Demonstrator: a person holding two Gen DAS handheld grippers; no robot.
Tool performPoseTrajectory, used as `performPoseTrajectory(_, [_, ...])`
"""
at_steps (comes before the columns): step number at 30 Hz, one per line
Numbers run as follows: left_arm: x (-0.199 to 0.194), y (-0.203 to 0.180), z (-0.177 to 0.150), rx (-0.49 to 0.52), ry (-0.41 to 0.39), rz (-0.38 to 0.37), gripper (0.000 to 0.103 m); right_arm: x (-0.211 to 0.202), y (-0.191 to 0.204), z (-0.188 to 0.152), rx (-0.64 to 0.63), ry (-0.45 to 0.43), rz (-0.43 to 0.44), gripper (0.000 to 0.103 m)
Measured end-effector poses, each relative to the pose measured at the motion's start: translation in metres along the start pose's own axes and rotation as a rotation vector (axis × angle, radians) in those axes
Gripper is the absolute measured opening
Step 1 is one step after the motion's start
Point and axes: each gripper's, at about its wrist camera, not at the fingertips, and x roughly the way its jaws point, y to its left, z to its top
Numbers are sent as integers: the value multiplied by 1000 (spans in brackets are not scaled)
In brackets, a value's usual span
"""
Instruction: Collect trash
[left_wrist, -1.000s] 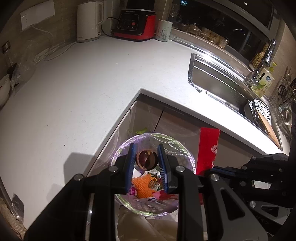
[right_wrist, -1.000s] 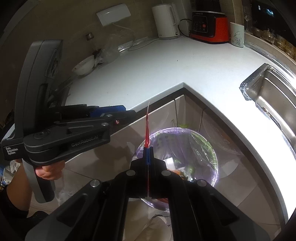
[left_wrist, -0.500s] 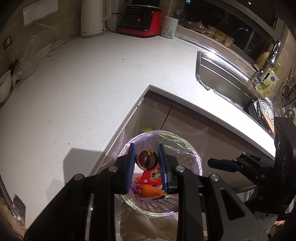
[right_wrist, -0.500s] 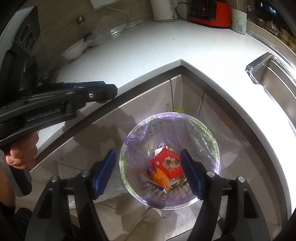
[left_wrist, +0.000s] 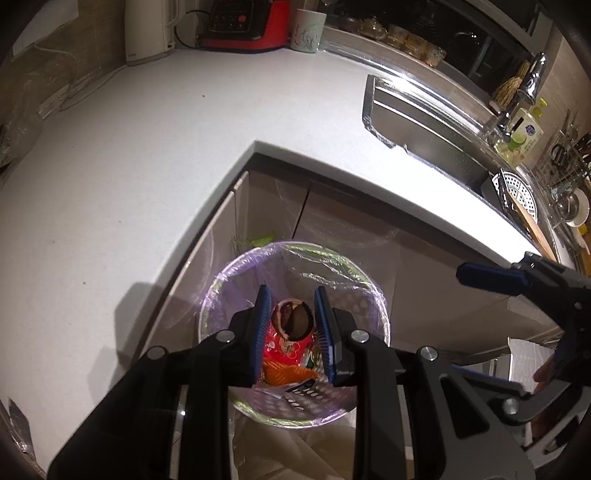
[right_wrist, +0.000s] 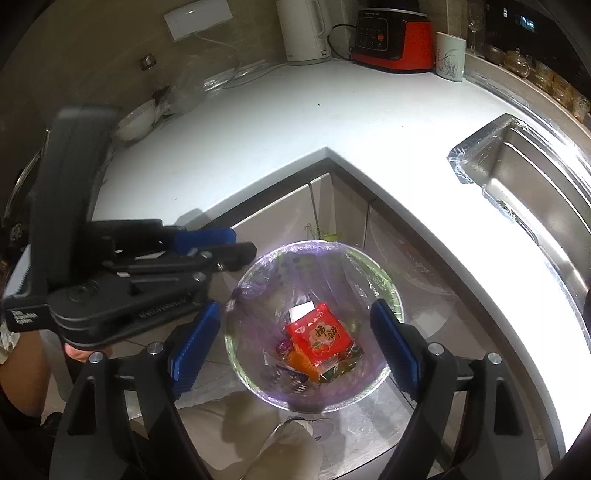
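1 bin (right_wrist: 384, 284), 2 tools (left_wrist: 291, 317), 1 red packet (right_wrist: 319, 338).

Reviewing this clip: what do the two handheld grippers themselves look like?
Both are matte black linkage frames with silver pivot bolts and ribbed blue finger pads. The left gripper has a tall grey handle block with small white lettering, seen from the right wrist. The right gripper matches.

Dim kitchen, lit from above the sink (right_wrist: 524, 177); hard glare burns out the countertop (right_wrist: 461, 236) edge; a soft shadow falls on it; fisheye bending darkens every corner; focus holds.
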Motion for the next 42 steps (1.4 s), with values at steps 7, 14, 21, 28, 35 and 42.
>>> performPoseTrajectory(7, [47, -5, -16, 9, 121, -77, 54, -6, -7, -4, 17, 6, -20, 84])
performPoseTrajectory(14, [44, -17, -23, 48, 94, -34, 83, -7, -8, -7, 26, 10, -22, 84])
performPoseTrajectory(21, [26, -15, -9, 55, 46, -9, 89, -11, -7, -4, 32, -11, -18, 84])
performPoseTrajectory(28, [-1, -16, 11, 83, -24, 43, 94, -28, -8, 12, 59, -82, -9, 84])
performPoseTrajectory(35, [-30, -11, 37, 74, -108, 93, 95, -61, -10, 40, 72, -199, -26, 86])
performPoseTrajectory(42, [-66, -2, 78, 37, -211, 176, 95, -95, -20, 78, 87, -314, -77, 89])
